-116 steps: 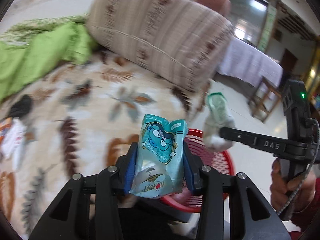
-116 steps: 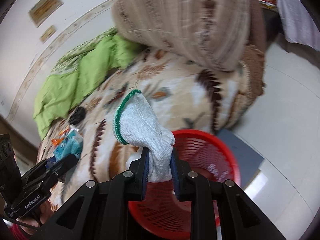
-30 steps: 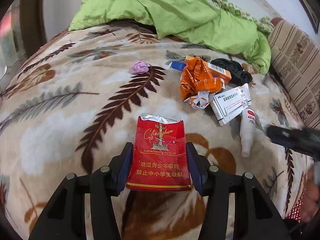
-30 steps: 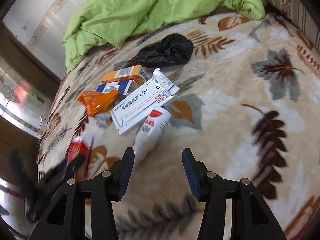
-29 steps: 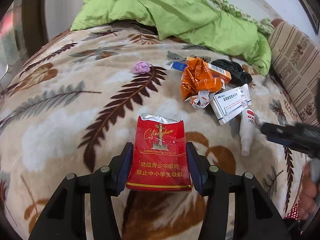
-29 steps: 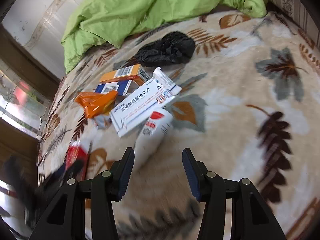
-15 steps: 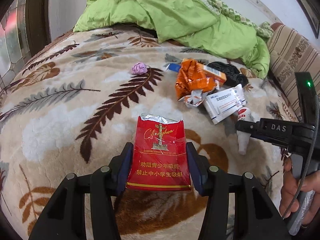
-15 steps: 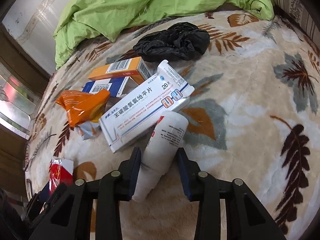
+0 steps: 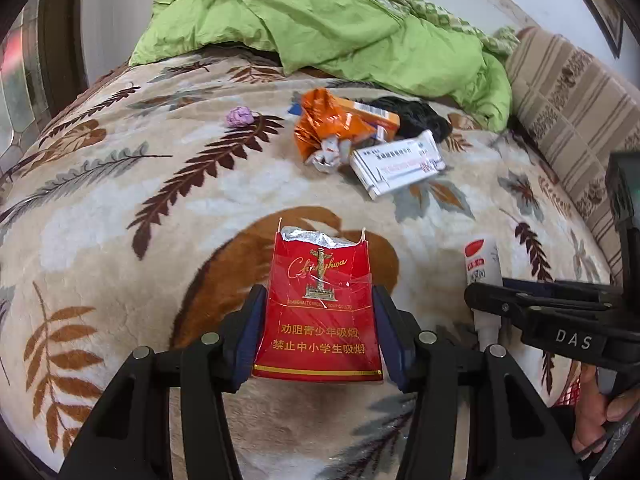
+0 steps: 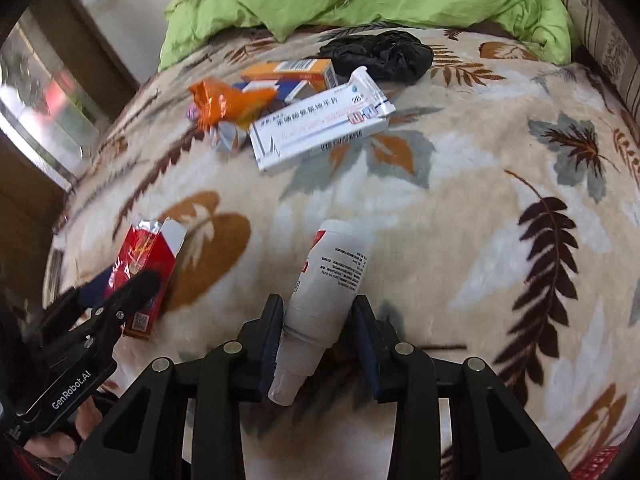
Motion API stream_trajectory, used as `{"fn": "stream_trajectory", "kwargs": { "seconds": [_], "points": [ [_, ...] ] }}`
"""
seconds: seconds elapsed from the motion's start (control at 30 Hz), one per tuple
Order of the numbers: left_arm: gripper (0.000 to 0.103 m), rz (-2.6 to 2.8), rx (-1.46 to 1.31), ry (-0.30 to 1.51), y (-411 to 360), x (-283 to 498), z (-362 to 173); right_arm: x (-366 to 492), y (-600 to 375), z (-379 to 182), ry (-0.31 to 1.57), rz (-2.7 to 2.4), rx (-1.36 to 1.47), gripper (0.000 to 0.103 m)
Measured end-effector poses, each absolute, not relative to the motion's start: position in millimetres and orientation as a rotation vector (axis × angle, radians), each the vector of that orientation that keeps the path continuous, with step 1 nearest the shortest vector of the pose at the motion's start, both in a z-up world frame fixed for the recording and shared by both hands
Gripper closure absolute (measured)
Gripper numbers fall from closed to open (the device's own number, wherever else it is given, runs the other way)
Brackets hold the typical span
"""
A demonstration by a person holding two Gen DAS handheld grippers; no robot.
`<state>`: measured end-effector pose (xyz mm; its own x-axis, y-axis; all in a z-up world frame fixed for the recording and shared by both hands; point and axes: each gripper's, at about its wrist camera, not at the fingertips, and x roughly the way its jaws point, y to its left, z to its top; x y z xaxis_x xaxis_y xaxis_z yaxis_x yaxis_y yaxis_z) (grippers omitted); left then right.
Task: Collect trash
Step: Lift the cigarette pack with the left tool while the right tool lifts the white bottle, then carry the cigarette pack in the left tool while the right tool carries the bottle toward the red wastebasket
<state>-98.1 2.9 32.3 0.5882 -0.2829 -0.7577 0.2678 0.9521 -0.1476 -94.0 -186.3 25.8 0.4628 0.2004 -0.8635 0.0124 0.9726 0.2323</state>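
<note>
My left gripper (image 9: 318, 332) is shut on a red cigarette pack (image 9: 320, 308) and holds it above the leaf-patterned blanket (image 9: 120, 216). My right gripper (image 10: 318, 340) is shut on a white tube (image 10: 324, 292) with a red label and holds it off the blanket; the tube also shows in the left wrist view (image 9: 482, 276). More trash lies farther back: a white medicine box (image 10: 320, 128), an orange wrapper (image 10: 224, 104), an orange box (image 10: 292, 70), a black bag (image 10: 380, 56) and a small purple wad (image 9: 239, 116).
A green quilt (image 9: 328, 24) is heaped at the back of the bed. A striped cushion (image 9: 576, 88) lies at the right. A bit of the red basket (image 10: 600, 460) shows at the lower right edge of the right wrist view.
My right gripper closed on the white tube and lifted it back from the pile. My left gripper pulled back with the cigarette pack, so the pile now lies farther off.
</note>
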Motion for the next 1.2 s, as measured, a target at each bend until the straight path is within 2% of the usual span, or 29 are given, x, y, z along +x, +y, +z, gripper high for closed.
{"fn": "stream_trajectory", "kwargs": {
  "seconds": [0.37,0.43,0.47,0.5,0.8,1.2],
  "points": [
    [0.051,-0.279,0.015,0.909,-1.2,-94.1,22.2,-91.7,-184.6,21.2,1.061,0.076,0.209,0.061],
    [0.051,-0.270,0.033,0.904,-3.7,-94.5,21.3,-93.6,-183.6,21.4,1.046,0.067,0.227,0.061],
    [0.051,-0.267,0.040,0.899,-4.8,-95.3,21.7,-95.3,-184.7,21.6,1.037,0.057,0.231,0.066],
    [0.051,-0.263,0.042,0.892,-4.9,-96.3,22.2,-97.2,-184.9,22.2,1.030,0.048,0.230,0.067],
    [0.051,-0.235,0.061,0.786,-6.3,-123.3,39.6,-138.1,-188.3,44.2,0.873,0.039,0.260,0.067],
    [0.051,-0.228,0.132,0.735,-7.8,-167.9,52.0,-192.0,-192.5,55.8,0.807,0.067,0.276,0.067]
  ]
}}
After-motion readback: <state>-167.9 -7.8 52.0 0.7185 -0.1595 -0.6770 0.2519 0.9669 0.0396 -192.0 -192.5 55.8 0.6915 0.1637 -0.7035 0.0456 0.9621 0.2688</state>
